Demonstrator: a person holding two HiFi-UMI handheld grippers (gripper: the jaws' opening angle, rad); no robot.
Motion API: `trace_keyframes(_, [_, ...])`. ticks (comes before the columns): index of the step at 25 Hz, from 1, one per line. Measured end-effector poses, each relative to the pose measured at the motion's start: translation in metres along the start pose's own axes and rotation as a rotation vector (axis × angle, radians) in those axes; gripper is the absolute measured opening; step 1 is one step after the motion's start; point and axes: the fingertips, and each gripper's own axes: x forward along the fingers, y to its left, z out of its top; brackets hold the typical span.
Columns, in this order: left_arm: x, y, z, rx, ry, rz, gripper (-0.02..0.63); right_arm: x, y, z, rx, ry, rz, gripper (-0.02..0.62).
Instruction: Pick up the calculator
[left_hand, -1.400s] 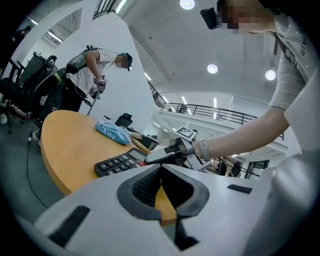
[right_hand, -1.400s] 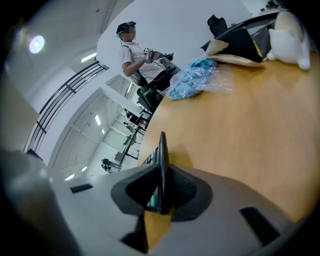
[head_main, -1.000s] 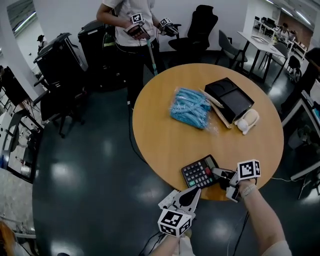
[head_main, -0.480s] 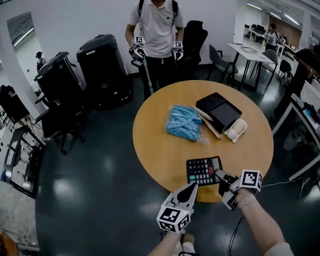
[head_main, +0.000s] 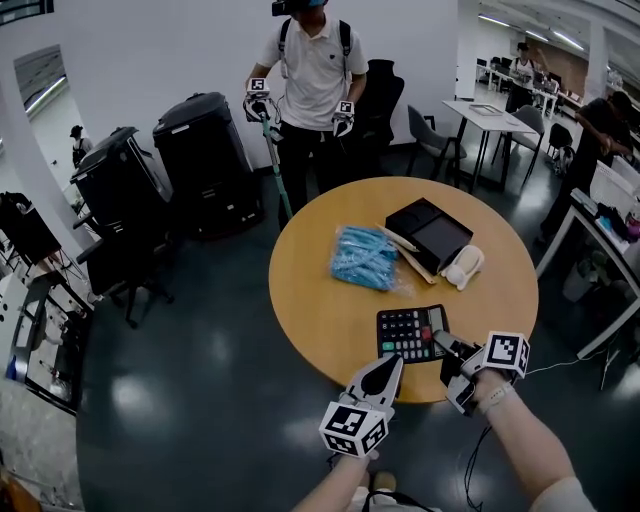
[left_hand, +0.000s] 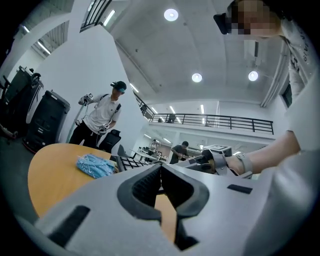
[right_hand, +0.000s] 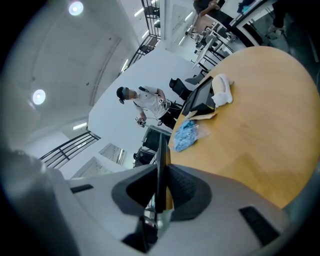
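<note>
Now pinches calculator (head_main: 410, 333) in right tool (head_main: 446, 346), newly raised off the tabletop's (head_main: 330, 300) near edge, with left tool (head_main: 393, 363) pressed together and empty, seemingly completing the pickup.

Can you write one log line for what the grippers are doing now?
right gripper: shut on calculator | left gripper: shut, empty

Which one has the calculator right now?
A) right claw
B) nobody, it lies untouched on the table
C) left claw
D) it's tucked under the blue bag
A: in the right gripper view the calculator stands edge-on, pinched between the jaws of the right claw, while the left claw has its jaws together with nothing between them.
</note>
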Motion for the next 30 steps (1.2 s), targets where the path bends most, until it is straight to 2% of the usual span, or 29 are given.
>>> trace_keyframes(7, [0.0, -0.013, 0.001, -0.022, -0.005, -0.037, 0.008, 0.003, 0.009, -0.003, 0.005, -0.012, 0.048, 0.055])
trace_keyframes(17, [0.0, -0.005, -0.004, -0.045, -0.002, -0.01, 0.008, 0.009, -0.007, -0.013, 0.033, -0.013, 0.005, 0.055])
trace_keyframes(30, [-0.004, 0.006, -0.01, -0.047, 0.023, 0.019, 0.008, 0.017, -0.009, -0.019, 0.058, -0.007, 0.014, 0.055])
